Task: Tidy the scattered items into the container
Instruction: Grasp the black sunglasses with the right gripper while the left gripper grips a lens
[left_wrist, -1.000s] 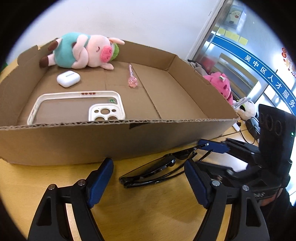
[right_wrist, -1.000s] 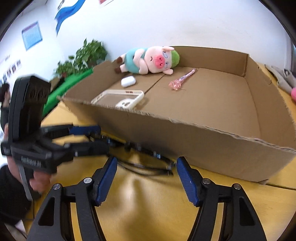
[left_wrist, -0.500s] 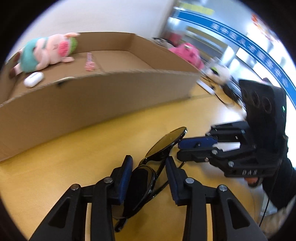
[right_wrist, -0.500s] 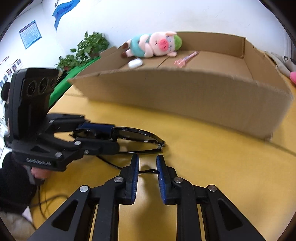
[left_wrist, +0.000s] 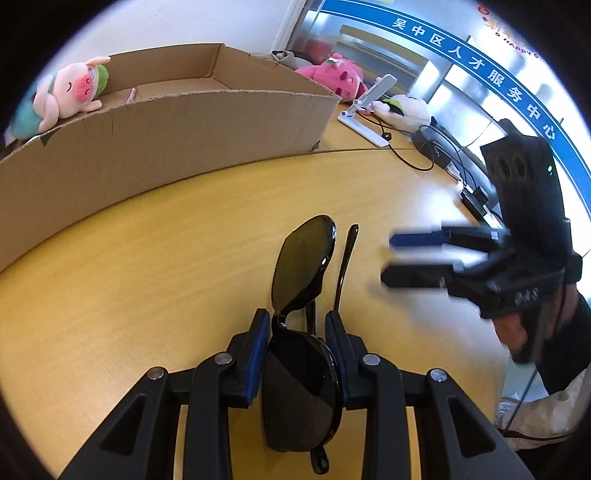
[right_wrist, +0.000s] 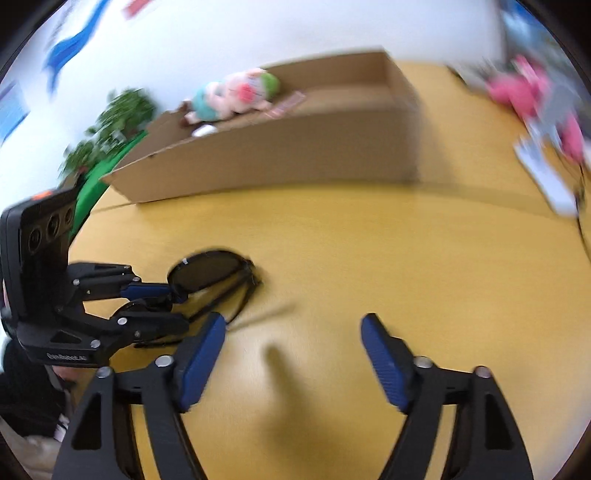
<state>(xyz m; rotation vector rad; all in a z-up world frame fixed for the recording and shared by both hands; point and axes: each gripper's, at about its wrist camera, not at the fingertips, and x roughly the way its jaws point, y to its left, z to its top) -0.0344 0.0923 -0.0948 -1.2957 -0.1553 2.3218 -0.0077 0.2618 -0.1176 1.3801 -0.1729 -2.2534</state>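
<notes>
Black sunglasses (left_wrist: 303, 266) lie low over the yellow table, one temple arm folded out. My left gripper (left_wrist: 299, 321) is closing on them, its pads pressing the frame at the bridge. In the right wrist view the same left gripper (right_wrist: 162, 299) holds the sunglasses (right_wrist: 207, 271) at the left. My right gripper (right_wrist: 293, 328) is opening, with nothing between its fingers; it is blurred in the left wrist view (left_wrist: 402, 258), to the right of the glasses. The cardboard box (left_wrist: 166, 136) stands behind, holding a pig plush (left_wrist: 70, 92) and a pink wand (left_wrist: 130, 96).
Beyond the box's right end lie a pink plush (left_wrist: 332, 75), a white folding stand (left_wrist: 365, 107), a white plush (left_wrist: 402, 107) and black cables (left_wrist: 424, 155). A green plant (right_wrist: 118, 118) stands left of the box (right_wrist: 295, 147). Bare table (left_wrist: 147, 258) lies between glasses and box.
My left gripper shut on the sunglasses and drew them back from the box. The right gripper pinched shut at the temple arm, then opened wide and swung off to the right.
</notes>
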